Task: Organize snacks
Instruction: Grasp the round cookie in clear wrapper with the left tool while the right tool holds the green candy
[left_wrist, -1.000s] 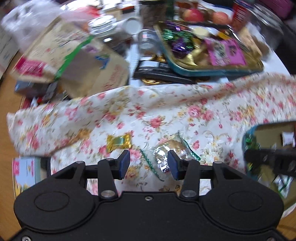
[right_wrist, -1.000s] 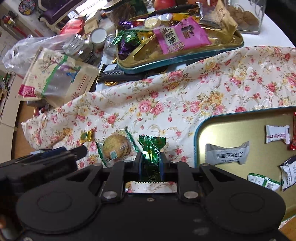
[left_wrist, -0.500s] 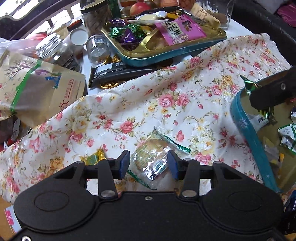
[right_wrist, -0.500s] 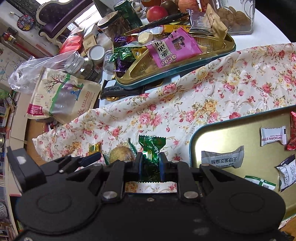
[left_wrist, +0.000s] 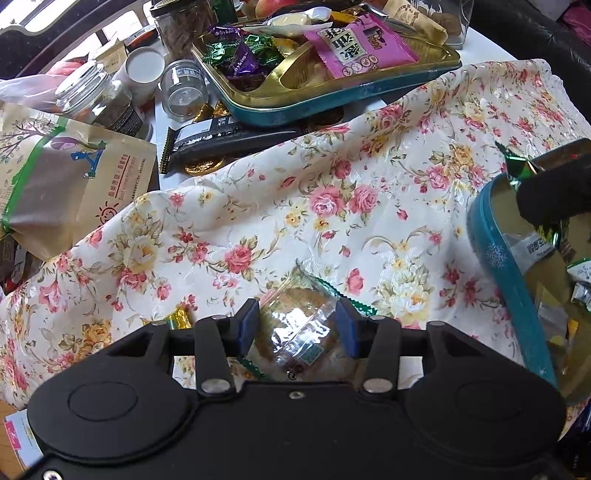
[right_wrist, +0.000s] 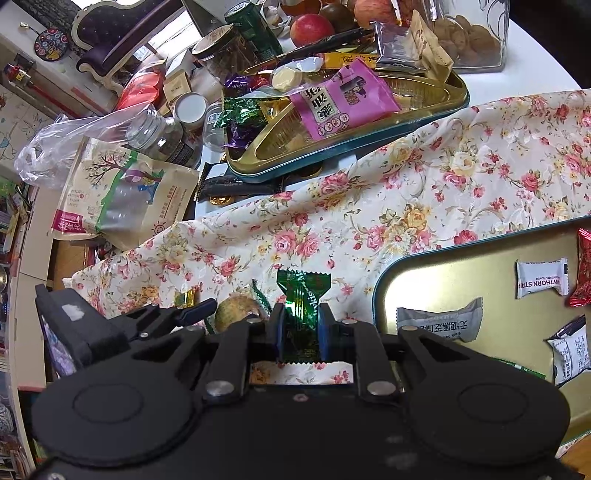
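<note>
currently the left gripper (left_wrist: 297, 325) is seen low centre of the left wrist frame, jaws spread wide, with a round biscuit in a clear green-edged wrapper (left_wrist: 301, 332) lying between the blue pads; contact cannot be confirmed. the biscuit rests on the cream floral cloth (left_wrist: 332, 206), with a small gold-wrapped candy (left_wrist: 179, 318) just beside it to the left. in the right wrist frame the right gripper (right_wrist: 299, 325) is clamped on a green foil-wrapped candy (right_wrist: 303, 295), which is held upright at lower centre above the cloth, just left of the rim of the gold tray with a teal rim (right_wrist: 461, 280). grey, white and red packets are seen lying in that tray at right. a second gold tray (right_wrist: 369, 125), loaded with a pink packet (right_wrist: 340, 99) and foil candies, is seen at upper centre.
</note>
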